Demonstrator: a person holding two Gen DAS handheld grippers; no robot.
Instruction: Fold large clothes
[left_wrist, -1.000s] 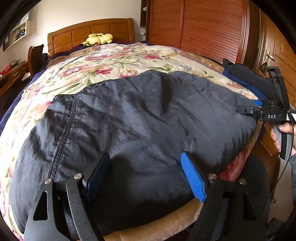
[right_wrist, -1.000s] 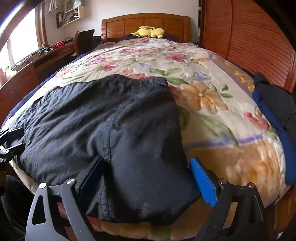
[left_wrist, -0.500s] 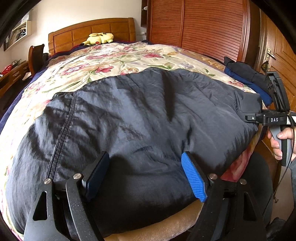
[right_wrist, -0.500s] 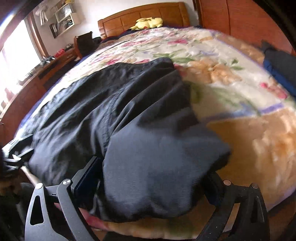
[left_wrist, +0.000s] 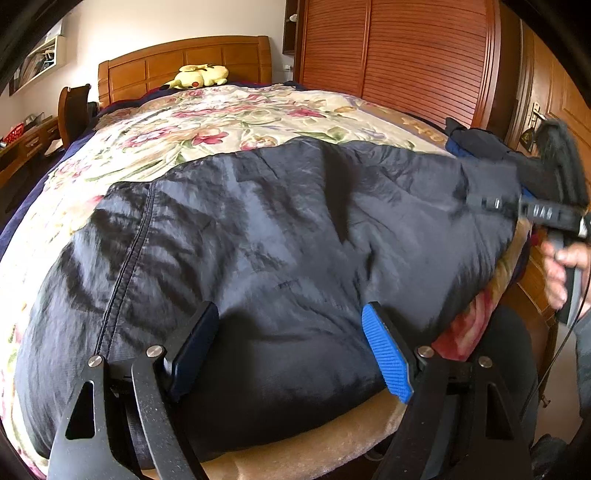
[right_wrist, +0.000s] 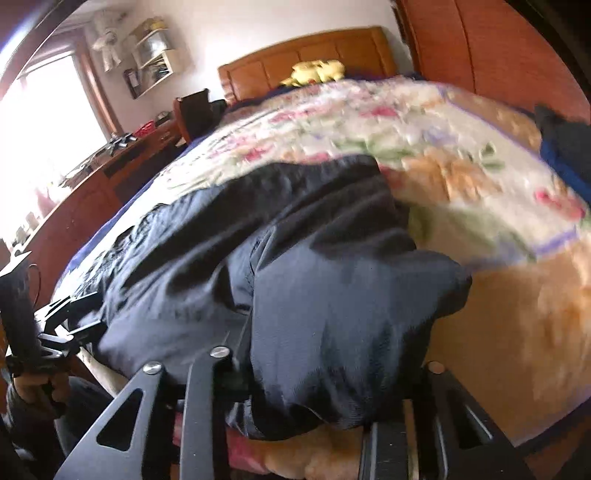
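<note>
Since before, right hand-held gripper (right_wrist: 325, 373) closing.

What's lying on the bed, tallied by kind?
Dark navy nylon garment spread across the bed's near end: 1
Folded dark and blue clothes pile at the bed's far-right edge: 1
Yellow plush toy by the wooden headboard: 1
Total: 3

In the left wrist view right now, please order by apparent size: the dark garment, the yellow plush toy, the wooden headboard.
1. dark garment
2. wooden headboard
3. yellow plush toy
The garment lies nearest the camera, which exaggerates its size.
</note>
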